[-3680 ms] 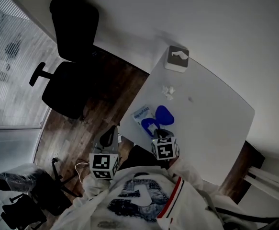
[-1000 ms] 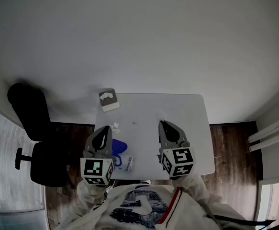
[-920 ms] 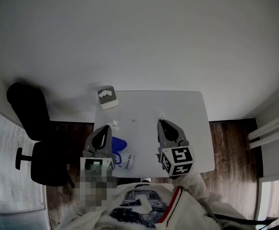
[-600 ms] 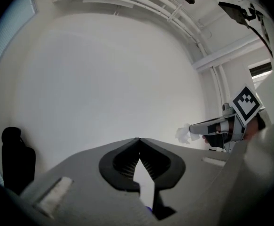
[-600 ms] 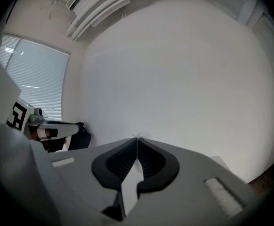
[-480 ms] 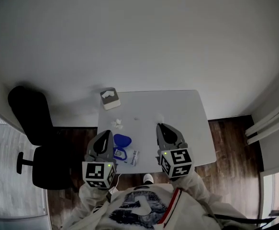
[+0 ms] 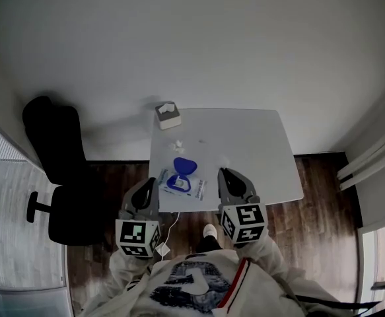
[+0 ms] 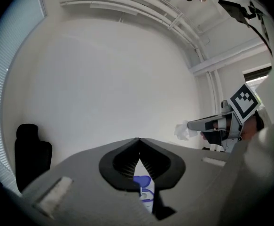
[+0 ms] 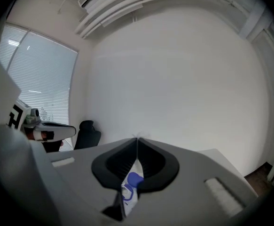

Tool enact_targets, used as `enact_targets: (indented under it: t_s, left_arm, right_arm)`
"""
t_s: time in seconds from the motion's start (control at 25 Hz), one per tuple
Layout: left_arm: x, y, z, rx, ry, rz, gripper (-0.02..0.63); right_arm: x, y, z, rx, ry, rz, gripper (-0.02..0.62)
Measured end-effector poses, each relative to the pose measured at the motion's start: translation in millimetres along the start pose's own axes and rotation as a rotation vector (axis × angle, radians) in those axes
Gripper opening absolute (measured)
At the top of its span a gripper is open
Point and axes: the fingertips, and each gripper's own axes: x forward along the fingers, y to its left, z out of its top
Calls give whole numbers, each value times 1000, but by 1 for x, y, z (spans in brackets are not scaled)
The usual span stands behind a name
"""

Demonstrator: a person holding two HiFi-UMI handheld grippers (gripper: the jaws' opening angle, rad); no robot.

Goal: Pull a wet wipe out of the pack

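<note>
pack: flat on table, near its front left corner, blue lid up | right gripper: jaws pressed together, seemingly pinching a white wipe at the tip, right of pack | left gripper: jaws together, empty, just left of pack | box: table's far left corner

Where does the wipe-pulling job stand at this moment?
Done: the wet wipe pack has its blue lid standing open, and a white wipe is pinched in the right hand-held gripper, clear of the pack. In hand: that wipe. Left: probably only setting it down and shutting the lid. The left hand-held gripper is shut and empty.
</note>
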Motion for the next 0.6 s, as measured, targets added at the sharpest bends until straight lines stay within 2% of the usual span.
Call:
enact_targets:
  t_s: [0.6]
  left_arm:
    - [-103,-22,1,4,-64,-42,5]
  right_arm:
    - [-91,63,-2,-27,-58,-37,13]
